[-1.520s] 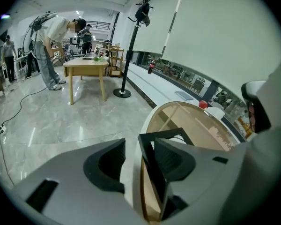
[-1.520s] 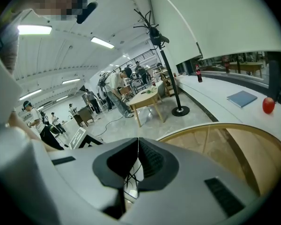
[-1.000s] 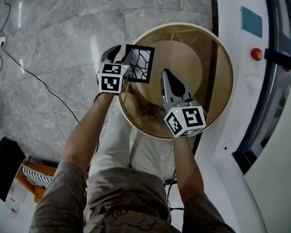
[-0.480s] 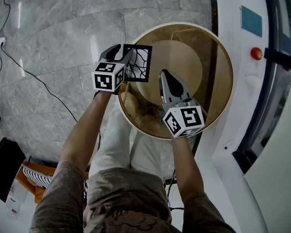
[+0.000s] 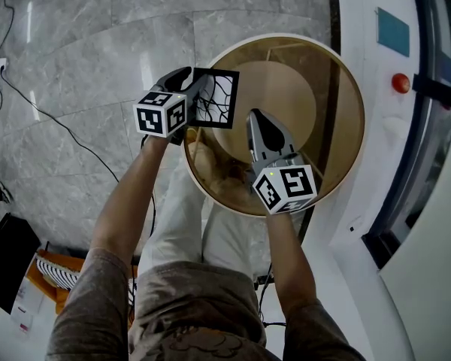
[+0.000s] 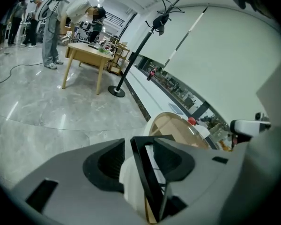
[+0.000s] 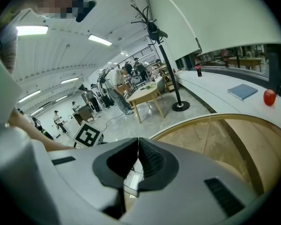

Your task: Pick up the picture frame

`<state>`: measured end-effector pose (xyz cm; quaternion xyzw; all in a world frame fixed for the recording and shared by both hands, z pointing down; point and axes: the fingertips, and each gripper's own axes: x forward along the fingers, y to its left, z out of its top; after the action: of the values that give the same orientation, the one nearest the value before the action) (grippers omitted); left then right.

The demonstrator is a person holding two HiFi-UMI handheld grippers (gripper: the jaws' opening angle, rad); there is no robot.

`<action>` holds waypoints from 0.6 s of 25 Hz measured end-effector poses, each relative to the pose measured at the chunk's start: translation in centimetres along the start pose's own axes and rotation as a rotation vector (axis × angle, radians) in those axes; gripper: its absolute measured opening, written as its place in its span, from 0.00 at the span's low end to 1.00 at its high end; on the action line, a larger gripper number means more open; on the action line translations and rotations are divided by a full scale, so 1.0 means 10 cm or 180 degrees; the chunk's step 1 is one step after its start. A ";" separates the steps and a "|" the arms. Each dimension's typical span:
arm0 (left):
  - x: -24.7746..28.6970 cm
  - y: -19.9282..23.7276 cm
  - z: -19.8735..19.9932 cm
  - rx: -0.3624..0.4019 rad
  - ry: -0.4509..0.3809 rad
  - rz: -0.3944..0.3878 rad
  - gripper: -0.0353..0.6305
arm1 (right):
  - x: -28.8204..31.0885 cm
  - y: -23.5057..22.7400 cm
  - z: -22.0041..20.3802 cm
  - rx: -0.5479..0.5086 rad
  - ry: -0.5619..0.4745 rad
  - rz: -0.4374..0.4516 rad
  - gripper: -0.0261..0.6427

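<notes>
The picture frame (image 5: 216,98), black-edged with a branch drawing, hangs above the left rim of the round glass-topped table (image 5: 338,164). My left gripper (image 5: 192,86) is shut on its left side. In the left gripper view the frame (image 6: 147,172) stands edge-on between the jaws of the left gripper (image 6: 140,161), its black edge against the right jaw and a white part against the left jaw. My right gripper (image 5: 257,116) hovers over the table's middle, just right of the frame. The right gripper view shows that gripper (image 7: 138,144) shut with nothing in it, its jaw tips meeting.
A white counter runs along the right, carrying a red ball (image 5: 400,83) and a blue book (image 5: 395,32). Cables (image 5: 37,104) lie on the marble floor at left. The person's legs are under the table's near edge. Far off stand a wooden table (image 6: 86,55) and several people.
The left gripper has rolled: its marker cube swung left and up, and the frame tilted slightly with it. The right gripper has kept still.
</notes>
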<state>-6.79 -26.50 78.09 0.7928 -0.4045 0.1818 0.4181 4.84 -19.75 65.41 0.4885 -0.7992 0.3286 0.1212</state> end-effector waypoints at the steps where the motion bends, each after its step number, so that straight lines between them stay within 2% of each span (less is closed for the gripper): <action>1: 0.00 0.00 0.01 -0.0031 -0.0008 -0.0045 0.34 | 0.01 0.00 -0.01 0.0002 0.0006 0.0003 0.07; 15: 0.07 -0.08 0.06 -0.0233 -0.0020 -0.0479 0.34 | 0.16 0.04 -0.07 0.0027 0.0048 0.0019 0.07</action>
<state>-5.73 -27.10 77.73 0.8058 -0.3514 0.1324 0.4580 3.65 -20.29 66.60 0.4841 -0.7983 0.3360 0.1242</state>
